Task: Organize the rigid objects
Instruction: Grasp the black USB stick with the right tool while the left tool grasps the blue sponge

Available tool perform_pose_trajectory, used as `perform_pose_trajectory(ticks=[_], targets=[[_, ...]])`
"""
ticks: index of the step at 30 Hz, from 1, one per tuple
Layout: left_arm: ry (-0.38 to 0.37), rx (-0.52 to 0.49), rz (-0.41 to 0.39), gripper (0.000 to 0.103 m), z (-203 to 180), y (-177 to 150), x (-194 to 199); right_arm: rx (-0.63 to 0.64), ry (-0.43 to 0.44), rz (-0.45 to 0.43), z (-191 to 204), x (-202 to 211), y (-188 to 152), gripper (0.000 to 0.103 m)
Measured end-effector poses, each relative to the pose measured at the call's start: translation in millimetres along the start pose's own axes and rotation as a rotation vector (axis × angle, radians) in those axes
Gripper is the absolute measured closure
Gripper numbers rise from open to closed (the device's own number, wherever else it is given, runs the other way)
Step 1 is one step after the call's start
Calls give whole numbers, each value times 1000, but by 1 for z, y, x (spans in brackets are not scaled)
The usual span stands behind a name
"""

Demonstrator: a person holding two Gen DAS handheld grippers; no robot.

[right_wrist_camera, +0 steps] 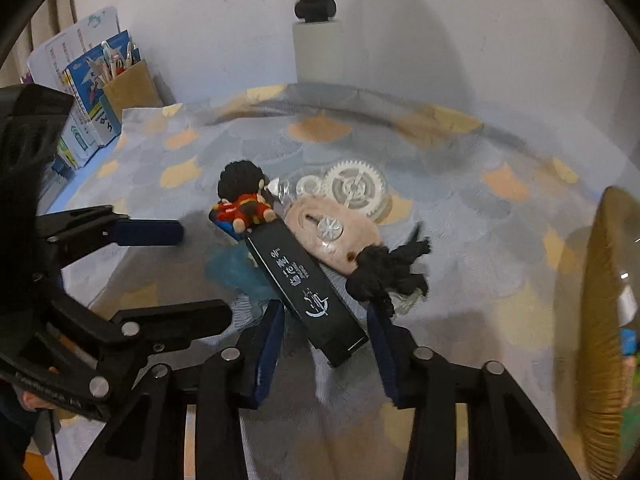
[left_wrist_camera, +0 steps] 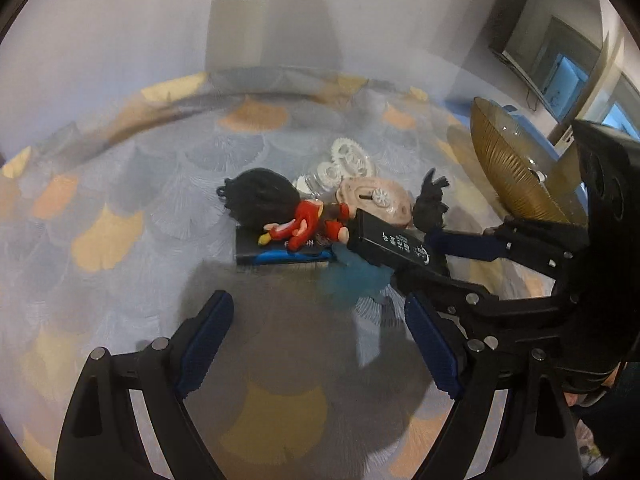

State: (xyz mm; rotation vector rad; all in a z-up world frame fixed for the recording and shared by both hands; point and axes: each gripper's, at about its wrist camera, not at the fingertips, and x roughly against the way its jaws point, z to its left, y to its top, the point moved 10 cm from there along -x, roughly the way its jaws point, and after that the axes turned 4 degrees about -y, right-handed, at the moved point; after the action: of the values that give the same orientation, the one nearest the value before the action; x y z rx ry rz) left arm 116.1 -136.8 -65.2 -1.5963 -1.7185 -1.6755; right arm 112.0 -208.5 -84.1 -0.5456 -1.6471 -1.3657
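Two tongs are showing; which one is dealing with the box?

The right tongs [right_wrist_camera: 325, 310] are. They are pinching the black box [right_wrist_camera: 308, 284] by its long sides, close to its near end. The left tongs [left_wrist_camera: 318, 298] are hanging wide open and empty, just left of it.

How is the box lying?

It is running from near-right to far-left, slanting a little across the right tongs' own line. Its far end is leaning on the doll [right_wrist_camera: 244, 200] in the pile at the middle of the worktop [right_wrist_camera: 480, 220].

So what is the move depending on?

I am judging that the box needs drawing back along its length, towards the near side, so the doll is not dragged.
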Motion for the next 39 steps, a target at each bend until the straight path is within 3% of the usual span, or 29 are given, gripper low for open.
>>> perform_pose_trajectory(ticks=[4,9,11,13,18,22,26,30,35,37,39], targets=[[-8,-14,1,17,-6,-1,-2,4,8,-22,0,7,-7,75],[36,-45,-12,17,-11,5,-11,-87,-18,-5,-20,25,-34,76],[35,-59,-12,28,-16,6,-14,-120,-12,-8,-26,33,-44,76],[64,-81,-6,57,-21,6,-14,-133,-12,-10,-27,36,-50,76],[55,-69,10,58,-34,-12,-4,-136,-4,-10,-18,49,-64,79],[30,-11,6,58,-44,-47,20,-115,16,-10,1,68,-82,79],[21,18,23,58,-56,-88,45,-74,20,-1,25,91,-117,79],[35,-3,-10,57,-69,-114,68,-44,54,10,45,110,-148,79],[54,7,5,51,-73,-134,68,32,-16,29,60,115,-167,73],[75,-4,-10,37,-75,-140,72,40,-27,28,63,117,-168,72],[70,1,-22,34,-77,-144,75,38,-34,17,63,117,-168,71]])
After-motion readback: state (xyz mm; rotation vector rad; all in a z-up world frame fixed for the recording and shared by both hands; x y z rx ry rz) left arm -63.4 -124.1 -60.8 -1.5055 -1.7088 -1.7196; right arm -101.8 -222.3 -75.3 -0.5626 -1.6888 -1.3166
